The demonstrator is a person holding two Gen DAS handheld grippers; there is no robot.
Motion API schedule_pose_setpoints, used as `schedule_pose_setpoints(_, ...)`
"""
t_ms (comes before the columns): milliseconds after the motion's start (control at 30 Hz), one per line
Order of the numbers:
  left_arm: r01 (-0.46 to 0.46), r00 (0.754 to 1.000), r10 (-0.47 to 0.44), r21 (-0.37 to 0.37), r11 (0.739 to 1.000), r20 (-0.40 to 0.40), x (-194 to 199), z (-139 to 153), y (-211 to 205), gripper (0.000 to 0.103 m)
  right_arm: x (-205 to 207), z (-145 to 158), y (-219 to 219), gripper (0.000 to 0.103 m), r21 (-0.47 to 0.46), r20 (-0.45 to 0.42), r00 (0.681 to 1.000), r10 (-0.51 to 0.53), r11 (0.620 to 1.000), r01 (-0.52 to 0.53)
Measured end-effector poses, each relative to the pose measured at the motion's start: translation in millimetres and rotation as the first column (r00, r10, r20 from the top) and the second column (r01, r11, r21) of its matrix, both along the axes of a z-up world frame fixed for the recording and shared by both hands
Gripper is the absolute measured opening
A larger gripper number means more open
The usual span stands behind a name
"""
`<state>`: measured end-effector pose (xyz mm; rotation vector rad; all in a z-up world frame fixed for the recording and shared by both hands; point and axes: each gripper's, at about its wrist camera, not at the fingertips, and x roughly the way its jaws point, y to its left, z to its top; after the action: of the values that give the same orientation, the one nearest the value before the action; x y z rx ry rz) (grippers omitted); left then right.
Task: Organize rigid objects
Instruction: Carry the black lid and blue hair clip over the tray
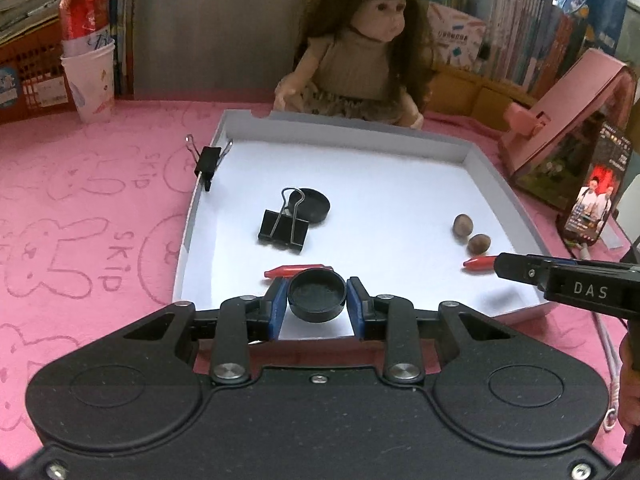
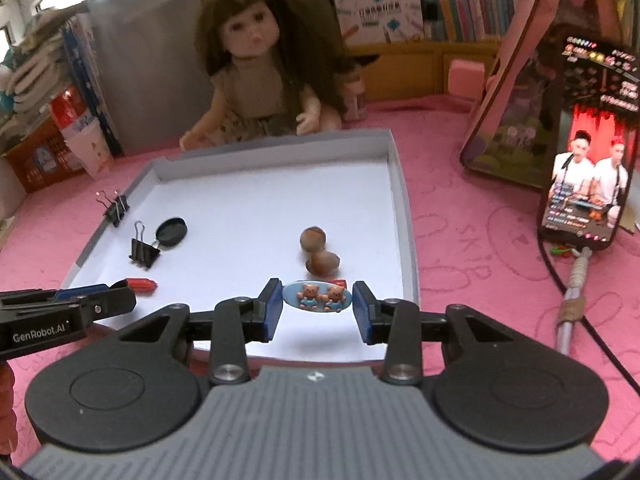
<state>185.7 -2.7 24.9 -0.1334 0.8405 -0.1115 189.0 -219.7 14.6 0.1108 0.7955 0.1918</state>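
Both grippers hover over the near edge of a white tray [image 1: 400, 200], each clamped on something: the left gripper [image 1: 317, 300] squeezes a black cap [image 1: 316, 294] between its blue pads [image 1: 280, 304], the cap's hollow side facing up, and the right gripper [image 2: 316, 306] pinches a blue oval clip [image 2: 317, 297] with two little bears on it, held flat between the pads. Seen from the left wrist, with the tray's centre as the dial, a binder clip [image 1: 208, 160] bites the tray's wall at 10 o'clock, handles up. A second binder clip [image 1: 285, 226] lies on the tray floor at about 8 o'clock, one handle leaning on another black cap [image 1: 314, 204] just behind it. A red piece [image 1: 294, 270] lies at 7 o'clock, right behind the held cap. Two brown nuts [image 1: 472, 234] sit side by side at 4 o'clock, and a second red piece [image 1: 480, 262] lies just below them, at the tip of the right gripper's finger entering from the right. The tray rests on a pink cloth [image 1: 80, 220] printed with rabbits. At 12 o'clock beyond the tray sits a doll [image 1: 360, 60]; far off at 10 o'clock a red can [image 1: 84, 12] stands in a paper cup [image 1: 92, 84]. From the right wrist, a phone [image 2: 588, 152] with a lit screen leans at 3 o'clock, off the tray.
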Motion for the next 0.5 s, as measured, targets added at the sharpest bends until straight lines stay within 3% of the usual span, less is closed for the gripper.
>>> schedule_pose_setpoints(500, -0.033, 0.999, 0.032, 0.039, 0.999, 0.004, 25.1, -9.7, 0.8, 0.030, 22.2, -12.3, 6.4, 0.043, -0.032, -0.050, 0.999, -0.004, 0.999, 0.002)
